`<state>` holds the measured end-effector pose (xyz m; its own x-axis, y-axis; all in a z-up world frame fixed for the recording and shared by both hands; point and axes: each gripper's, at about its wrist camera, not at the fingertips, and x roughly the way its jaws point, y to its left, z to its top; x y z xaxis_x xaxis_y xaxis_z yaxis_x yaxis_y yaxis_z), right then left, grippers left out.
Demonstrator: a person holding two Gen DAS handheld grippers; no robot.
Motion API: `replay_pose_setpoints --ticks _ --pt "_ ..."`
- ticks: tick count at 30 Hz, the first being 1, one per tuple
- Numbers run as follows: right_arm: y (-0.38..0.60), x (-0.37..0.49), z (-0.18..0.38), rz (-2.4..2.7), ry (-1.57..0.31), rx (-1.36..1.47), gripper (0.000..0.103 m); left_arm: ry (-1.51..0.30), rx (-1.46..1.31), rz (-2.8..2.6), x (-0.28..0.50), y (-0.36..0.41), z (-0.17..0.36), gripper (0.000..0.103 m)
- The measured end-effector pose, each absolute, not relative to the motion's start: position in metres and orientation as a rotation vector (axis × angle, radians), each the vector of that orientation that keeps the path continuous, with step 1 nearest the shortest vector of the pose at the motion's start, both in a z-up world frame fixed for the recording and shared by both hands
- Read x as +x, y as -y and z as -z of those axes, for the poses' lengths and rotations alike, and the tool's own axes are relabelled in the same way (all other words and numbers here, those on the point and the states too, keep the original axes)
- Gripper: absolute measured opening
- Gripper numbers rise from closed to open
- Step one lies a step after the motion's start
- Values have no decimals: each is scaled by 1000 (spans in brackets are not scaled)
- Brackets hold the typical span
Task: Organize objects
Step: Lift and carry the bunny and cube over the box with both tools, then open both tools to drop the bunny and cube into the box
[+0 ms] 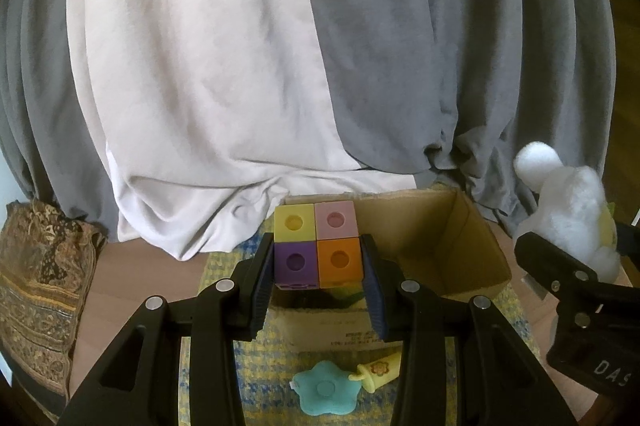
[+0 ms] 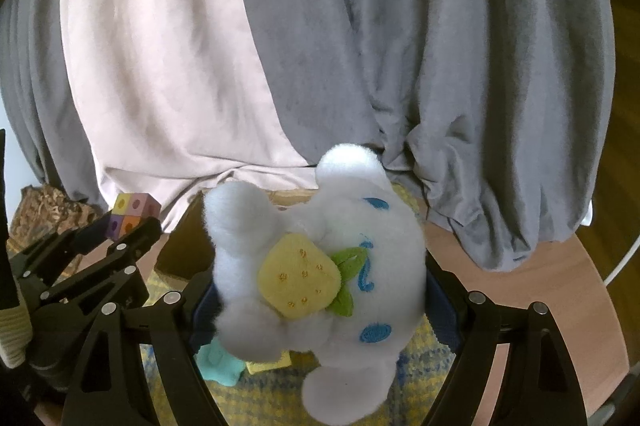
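Note:
My left gripper [image 1: 318,266] is shut on a cube of four colored blocks [image 1: 316,244], yellow, pink, purple and orange, and holds it above the near left part of an open cardboard box [image 1: 452,246]. The cube also shows in the right wrist view [image 2: 130,216]. My right gripper [image 2: 316,290] is shut on a white plush toy [image 2: 320,266] with blue eyes and a yellow felt fruit, held above the mat to the right of the box. The plush also shows in the left wrist view [image 1: 568,198].
A teal star-shaped toy [image 1: 326,392] and a small yellow tube [image 1: 378,376] lie on the yellow-blue woven mat [image 1: 256,378] in front of the box. A patterned cushion [image 1: 40,290] sits at left. Grey and white curtains [image 1: 280,66] hang behind. The floor is wood.

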<state>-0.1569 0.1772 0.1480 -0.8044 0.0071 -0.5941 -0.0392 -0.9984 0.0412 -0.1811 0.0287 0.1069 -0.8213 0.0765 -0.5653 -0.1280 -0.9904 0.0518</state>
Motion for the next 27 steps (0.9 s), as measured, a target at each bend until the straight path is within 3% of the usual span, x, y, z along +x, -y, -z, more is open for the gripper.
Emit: replay_pose_setpoints --ticks 27 --pt "-170 -212 -130 -2924 -78 -1091 84 -123 -1024 -2819 -239 -32 -86 40"
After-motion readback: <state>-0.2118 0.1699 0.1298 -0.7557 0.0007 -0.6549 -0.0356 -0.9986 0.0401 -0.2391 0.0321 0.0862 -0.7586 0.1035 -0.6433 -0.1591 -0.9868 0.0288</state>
